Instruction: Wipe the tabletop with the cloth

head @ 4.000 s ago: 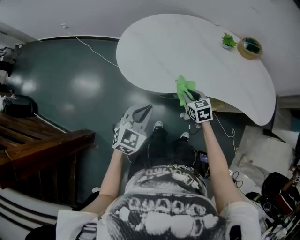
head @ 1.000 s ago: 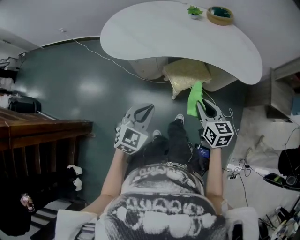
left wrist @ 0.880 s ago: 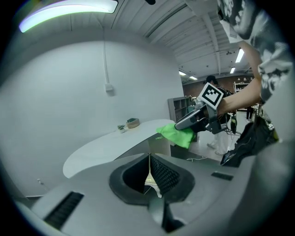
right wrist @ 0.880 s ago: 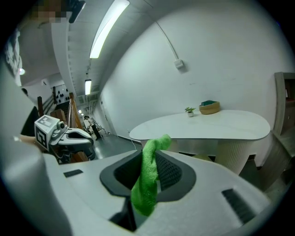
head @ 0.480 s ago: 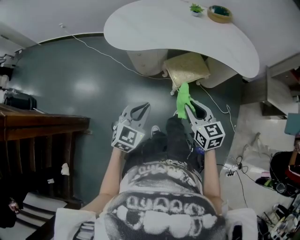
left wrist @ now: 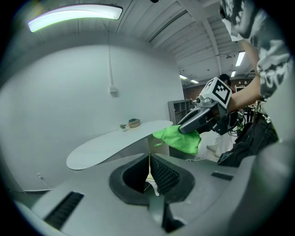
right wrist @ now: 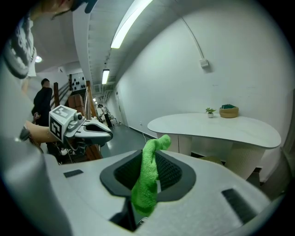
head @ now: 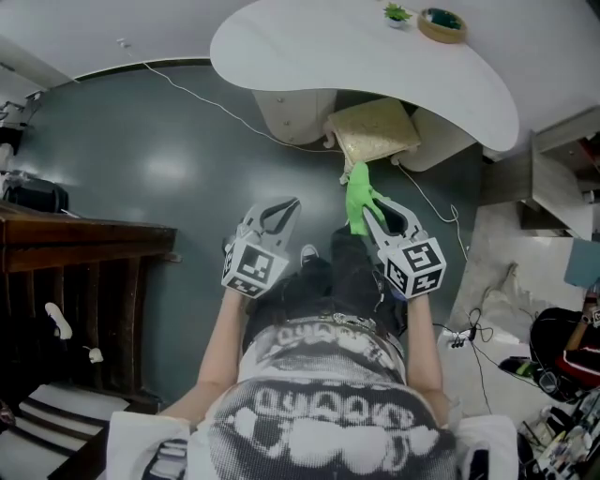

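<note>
A bright green cloth [head: 358, 208] [right wrist: 148, 177] [left wrist: 179, 138] hangs from my right gripper [head: 371, 215], whose jaws are shut on it. The white kidney-shaped tabletop [head: 356, 58] [right wrist: 216, 128] [left wrist: 113, 144] lies well ahead of both grippers, across a stretch of dark floor. My left gripper [head: 281, 215] is held level with the right one, its jaws shut with nothing between them. In the left gripper view the right gripper [left wrist: 196, 122] and the cloth show at the right; in the right gripper view the left gripper [right wrist: 94, 132] shows at the left.
A small potted plant [head: 397, 14] and a shallow round bowl [head: 442, 22] stand at the table's far right end. Under the table are pale round legs [head: 289, 114] and a tan cushion [head: 375, 131]. A white cable [head: 216, 105] crosses the floor. Dark wooden stairs [head: 66, 309] rise at the left; clutter lies at the right.
Four seconds ago the right gripper held the cloth at the table's near edge. Since then I have stepped back, the table has receded, and over the last second both grippers have barely shifted.
</note>
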